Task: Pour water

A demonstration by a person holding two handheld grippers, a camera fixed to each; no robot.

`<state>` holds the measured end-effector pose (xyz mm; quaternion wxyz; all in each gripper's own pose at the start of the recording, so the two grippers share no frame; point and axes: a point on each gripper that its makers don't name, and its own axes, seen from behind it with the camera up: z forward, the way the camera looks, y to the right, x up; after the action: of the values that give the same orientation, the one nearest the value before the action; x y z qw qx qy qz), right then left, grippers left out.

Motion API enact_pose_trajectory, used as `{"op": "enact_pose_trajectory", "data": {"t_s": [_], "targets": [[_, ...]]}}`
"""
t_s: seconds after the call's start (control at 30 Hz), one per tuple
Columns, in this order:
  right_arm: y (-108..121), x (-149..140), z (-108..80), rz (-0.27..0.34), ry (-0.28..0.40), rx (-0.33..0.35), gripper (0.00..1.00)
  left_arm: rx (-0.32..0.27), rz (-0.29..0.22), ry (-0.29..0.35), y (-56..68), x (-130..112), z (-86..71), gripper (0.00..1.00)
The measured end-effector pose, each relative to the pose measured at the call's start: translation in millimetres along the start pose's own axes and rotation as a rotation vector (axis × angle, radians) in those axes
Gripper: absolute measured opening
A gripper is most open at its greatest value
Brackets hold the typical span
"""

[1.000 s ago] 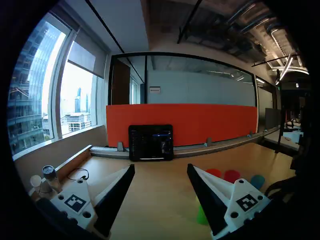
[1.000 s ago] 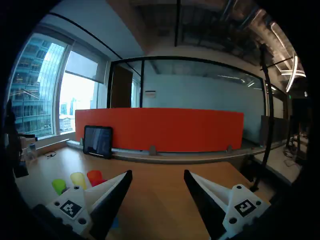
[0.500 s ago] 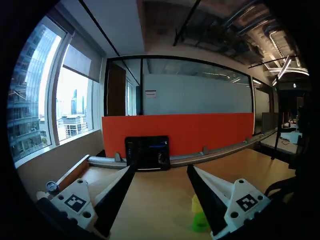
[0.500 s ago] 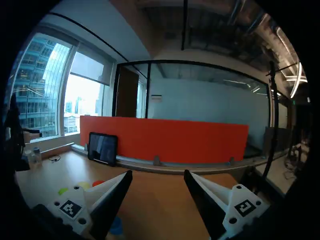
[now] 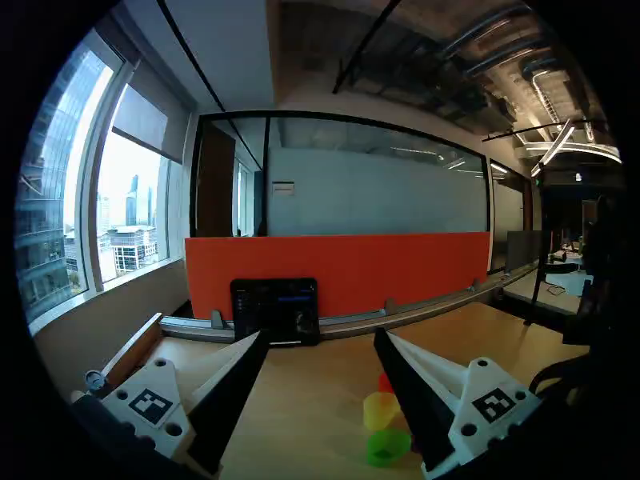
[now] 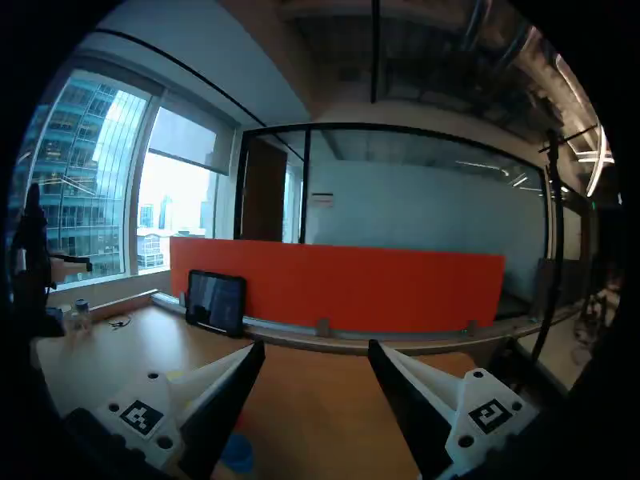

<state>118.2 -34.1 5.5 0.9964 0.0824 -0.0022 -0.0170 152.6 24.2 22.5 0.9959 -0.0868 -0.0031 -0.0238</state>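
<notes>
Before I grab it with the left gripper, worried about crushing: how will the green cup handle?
The green cup looks like thin translucent plastic, so probably light and apt to flex if squeezed hard. It seems empty, so a nudge would likely slide or tip it on the smooth desk.

left gripper jaws wide apart over wooden desk, green cup, yellow cup, tablet against orange divider

Orange partition, green cup, yellow cup
</notes>
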Motion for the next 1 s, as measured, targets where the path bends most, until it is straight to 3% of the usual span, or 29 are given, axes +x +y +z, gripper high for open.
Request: {"op": "enact_pose_trajectory", "data": {"t_s": [0.27,0.57,0.77,1.0], "targets": [[-20.5,-1.5,-0.2,0.017,-0.002,0.145,1.0,-0.098,-0.005,0.001,16.7,-1.2,0.1,0.97],[-56.7,-3.6,-12.9,0.056,-0.009,0.346,1.0,-0.229,0.018,0.009,46.0,-6.7,0.0,0.97],[-65.4,-9.6,-15.0,0.046,-0.026,0.401,1.0,-0.277,0.037,-0.012,56.6,-20.1,0.5,0.97],[-71.1,-23.4,-11.7,0.028,-0.066,0.432,1.0,-0.305,0.063,-0.055,59.3,-41.6,2.3,0.97]]}}
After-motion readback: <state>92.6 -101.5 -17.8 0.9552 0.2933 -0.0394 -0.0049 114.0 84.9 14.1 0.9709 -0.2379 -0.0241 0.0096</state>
